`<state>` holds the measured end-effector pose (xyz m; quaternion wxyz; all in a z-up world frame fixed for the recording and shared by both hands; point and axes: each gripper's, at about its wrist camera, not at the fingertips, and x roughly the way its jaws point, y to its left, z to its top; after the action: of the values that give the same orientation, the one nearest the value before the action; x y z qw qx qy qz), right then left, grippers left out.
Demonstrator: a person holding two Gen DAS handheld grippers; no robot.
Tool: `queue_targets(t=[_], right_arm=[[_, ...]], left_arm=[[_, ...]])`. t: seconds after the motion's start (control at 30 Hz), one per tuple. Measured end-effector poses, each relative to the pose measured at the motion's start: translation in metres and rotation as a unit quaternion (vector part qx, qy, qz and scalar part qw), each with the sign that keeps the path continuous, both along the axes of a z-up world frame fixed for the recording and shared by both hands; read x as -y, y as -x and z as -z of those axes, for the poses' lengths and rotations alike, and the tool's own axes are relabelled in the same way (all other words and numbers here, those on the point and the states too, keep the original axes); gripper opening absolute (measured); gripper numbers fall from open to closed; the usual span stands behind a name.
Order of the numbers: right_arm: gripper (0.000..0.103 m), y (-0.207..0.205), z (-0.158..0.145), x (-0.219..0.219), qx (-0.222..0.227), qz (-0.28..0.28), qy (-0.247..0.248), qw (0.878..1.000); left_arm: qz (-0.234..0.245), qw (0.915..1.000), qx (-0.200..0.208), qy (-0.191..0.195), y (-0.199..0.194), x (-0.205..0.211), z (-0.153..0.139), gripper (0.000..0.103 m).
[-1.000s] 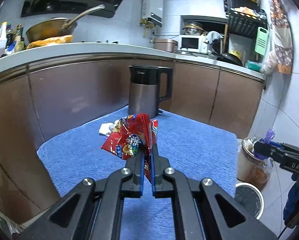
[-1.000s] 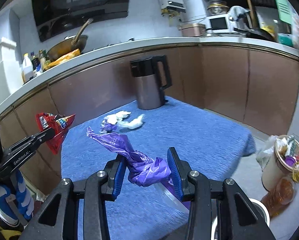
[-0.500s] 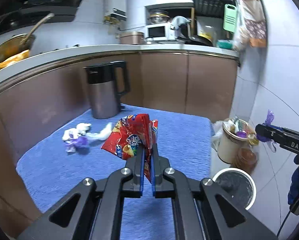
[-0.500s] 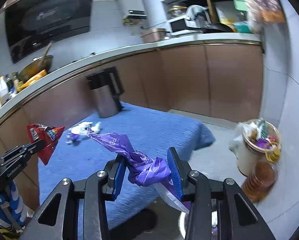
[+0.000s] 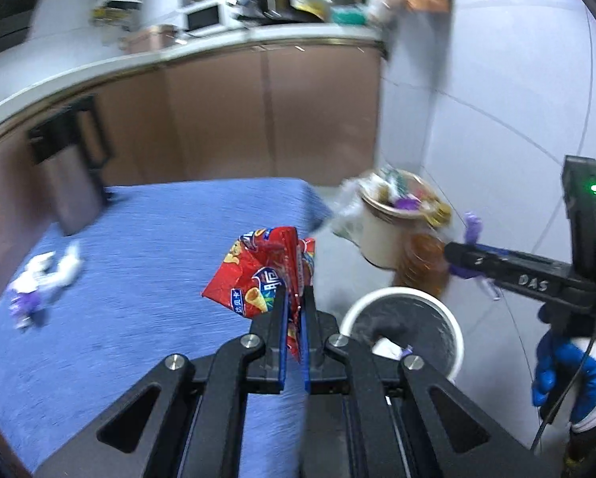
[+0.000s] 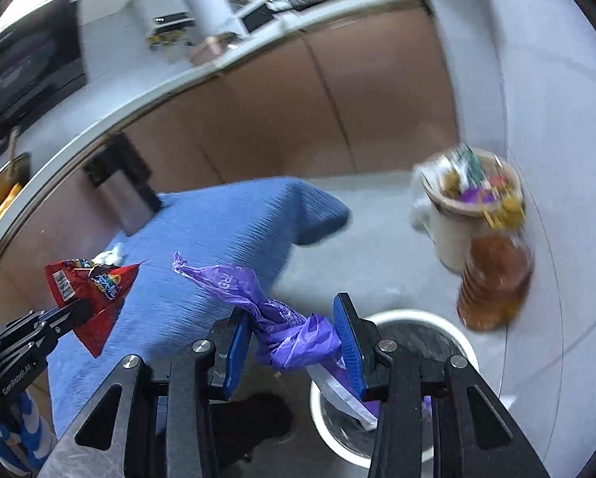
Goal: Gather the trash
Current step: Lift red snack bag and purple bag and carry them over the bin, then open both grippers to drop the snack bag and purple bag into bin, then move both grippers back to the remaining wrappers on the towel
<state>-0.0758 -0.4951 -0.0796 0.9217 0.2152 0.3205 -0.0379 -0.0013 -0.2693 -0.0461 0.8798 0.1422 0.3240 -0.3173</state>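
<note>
Our left tongs point(image 5: 294, 310) are pressed together on a red snack bag point(image 5: 264, 275), pinching it by its lower corner so the crumpled body stands up above the tips. Our right tongs point(image 6: 294, 342) pinch a bunched purple plastic wrapper point(image 6: 286, 330) across its middle, with one twisted end sticking out up and to the left and a pale flap hanging down below.

Just under the right tongs sits the white round trash bin point(image 6: 467, 352) on the floor, and the hanging flap already dangles over its mouth. In the left wrist view that same bin point(image 5: 455, 334) lies to the right of the left tongs, near but not beneath them; the snack bag is over the edge of the blue-covered bench point(image 5: 138, 279) rather than over the bin.

Farther out, on the left of the bench, a small white and purple scrap point(image 5: 43, 275) is not yet collected, and a dark kettle point(image 5: 71, 183) stands at the far side. Beyond the bin, a full beige container point(image 6: 453, 235) and an amber bottle point(image 6: 493, 283) stand together against the wall.

We judge the risks so: if the snack bag is let go here it would miss the bin and land on the floor. The light wrapper could cling to a pad or drift sideways, and a wide swing near the wall might knock the amber bottle over.
</note>
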Motion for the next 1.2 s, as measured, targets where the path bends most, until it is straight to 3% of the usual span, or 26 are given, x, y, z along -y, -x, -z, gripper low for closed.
queue_targets(t=[0.2,0.37,0.53,0.63,0.67,0.7,0.77,1.0,1.2], right_arm=[[0.039,0.001,0.046,0.039,-0.05,0.041,-0.035,0.997],[0.041,-0.002,0.077,0.055,-0.084,0.061,-0.049,0.993],[0.059,0.002,0.092,0.068,-0.1,0.096,-0.05,0.989],[0.062,0.006,0.095,0.074,-0.105,0.112,-0.05,0.987],[0.062,0.008,0.095,0.076,-0.106,0.116,-0.05,0.986],[0.062,0.008,0.095,0.078,-0.106,0.118,-0.05,0.986],[0.063,0.013,0.094,0.08,-0.104,0.124,-0.049,0.986],[0.065,0.018,0.082,0.074,-0.095,0.126,-0.044,0.987],[0.068,0.018,0.065,0.064,-0.08,0.124,-0.034,0.989]], left_arm=[[0.045,0.9969,-0.043,-0.049,-0.013,0.063,0.045,0.005],[0.073,0.9909,-0.097,-0.059,-0.023,0.099,0.078,0.005],[0.096,0.9837,-0.146,-0.043,-0.029,0.12,0.088,0.008],[0.109,0.9805,-0.161,-0.028,-0.029,0.125,0.087,0.017],[0.113,0.9795,-0.165,-0.021,-0.029,0.126,0.085,0.028],[0.115,0.9794,-0.165,-0.015,-0.029,0.126,0.083,0.04],[0.117,0.9802,-0.16,-0.007,-0.027,0.123,0.077,0.046],[0.106,0.9832,-0.148,0.01,-0.023,0.105,0.057,0.046],[0.079,0.9904,-0.108,0.033,-0.016,0.081,0.032,0.046]])
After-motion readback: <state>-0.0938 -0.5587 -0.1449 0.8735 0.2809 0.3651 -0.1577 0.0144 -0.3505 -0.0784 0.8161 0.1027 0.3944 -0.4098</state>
